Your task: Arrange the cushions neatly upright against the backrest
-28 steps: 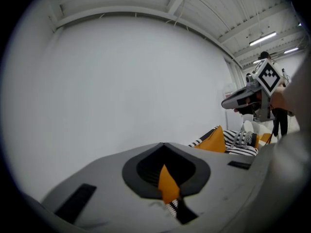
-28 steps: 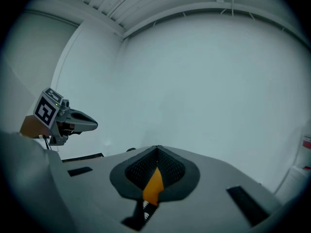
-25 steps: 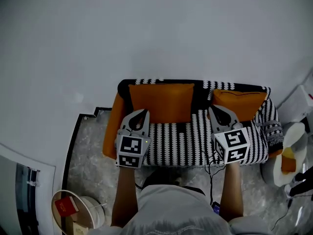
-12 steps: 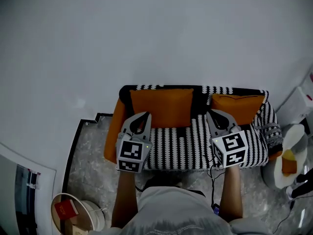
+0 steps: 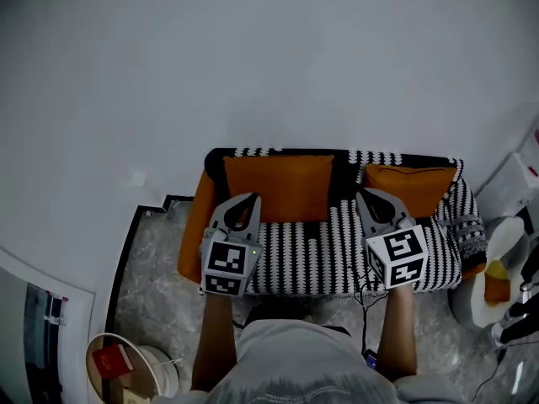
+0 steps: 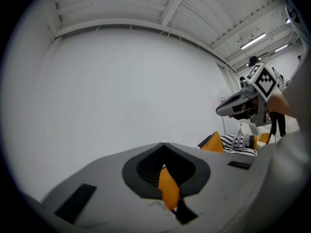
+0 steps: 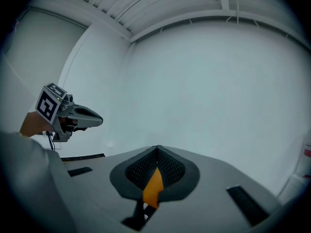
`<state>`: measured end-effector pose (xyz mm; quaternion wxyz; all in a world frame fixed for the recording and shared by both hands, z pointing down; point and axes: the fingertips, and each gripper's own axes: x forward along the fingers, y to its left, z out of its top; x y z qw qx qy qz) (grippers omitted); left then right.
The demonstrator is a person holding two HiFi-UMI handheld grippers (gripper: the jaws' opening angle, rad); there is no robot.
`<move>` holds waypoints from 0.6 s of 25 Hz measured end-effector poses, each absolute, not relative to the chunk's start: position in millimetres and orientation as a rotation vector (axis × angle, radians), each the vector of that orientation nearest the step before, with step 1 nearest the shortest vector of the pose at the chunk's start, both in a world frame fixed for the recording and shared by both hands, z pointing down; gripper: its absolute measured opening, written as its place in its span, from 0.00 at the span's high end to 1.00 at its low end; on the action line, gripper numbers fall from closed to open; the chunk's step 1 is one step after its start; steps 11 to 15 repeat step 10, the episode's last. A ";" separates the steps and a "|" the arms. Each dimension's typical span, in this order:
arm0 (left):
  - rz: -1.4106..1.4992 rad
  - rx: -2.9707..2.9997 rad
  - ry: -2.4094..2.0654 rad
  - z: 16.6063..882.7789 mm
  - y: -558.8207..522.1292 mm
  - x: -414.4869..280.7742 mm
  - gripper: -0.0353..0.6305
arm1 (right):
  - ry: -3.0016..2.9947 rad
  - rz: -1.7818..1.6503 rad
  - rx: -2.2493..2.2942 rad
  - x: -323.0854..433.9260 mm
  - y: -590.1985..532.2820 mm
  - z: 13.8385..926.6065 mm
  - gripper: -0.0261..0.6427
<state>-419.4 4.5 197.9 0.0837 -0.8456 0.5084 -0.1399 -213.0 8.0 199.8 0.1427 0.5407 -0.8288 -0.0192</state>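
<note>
Against pale blank wall (image 5: 253,57) and over marbled floor (image 5: 152,259): small sofa (image 5: 320,251) in black-and-white cover. Found left cushion (image 5: 278,183) standing square against the backrest (image 5: 345,165). Found right cushion (image 5: 413,183) also at the backrest, near the far arm, lower in outline and seemingly slumped or leaning.

Held left gripper (image 5: 249,199) and right gripper (image 5: 364,195) over the front of the seat, tips close by each cushion's lower edge as seen from the head view. Had both claws pressed together, pinching nothing; saw only a sliver of orange past each closed pair of tips.

Noted almost no change over the last second: same cushions in the same places, same hover, only a slight drop of the sofa in the head view. Judged no cushion handled in that span. Took the left cushion as likely done. Took the right as possibly needing a lift and a push back, though hard to tell from above.
</note>
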 end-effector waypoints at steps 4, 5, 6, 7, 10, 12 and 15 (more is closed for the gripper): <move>-0.434 -2.531 1.516 203.0 -3.4 -417.4 0.93 | -2.387 -0.036 1.556 -210.0 0.8 206.4 0.96; -0.439 -2.534 1.515 204.5 -5.1 -416.5 0.93 | -2.387 -0.030 1.557 -208.9 -1.1 207.9 0.96; -0.443 -2.535 1.515 205.9 -6.9 -416.0 0.93 | -2.389 -0.025 1.559 -208.0 -3.4 209.1 0.96; -0.447 -2.536 1.515 207.2 -8.9 -415.8 0.93 | -2.393 -0.021 1.562 -207.4 -6.1 210.1 0.96; -0.456 -2.538 1.518 210.8 -16.5 -415.3 0.93 | -2.405 0.003 1.560 -206.8 -14.6 213.9 0.96; -0.456 -2.538 1.518 210.8 -16.5 -415.3 0.93 | -2.405 0.003 1.560 -206.8 -14.6 213.9 0.96; -0.456 -2.538 1.518 210.8 -16.5 -415.3 0.93 | -2.405 0.003 1.560 -206.8 -14.6 213.9 0.96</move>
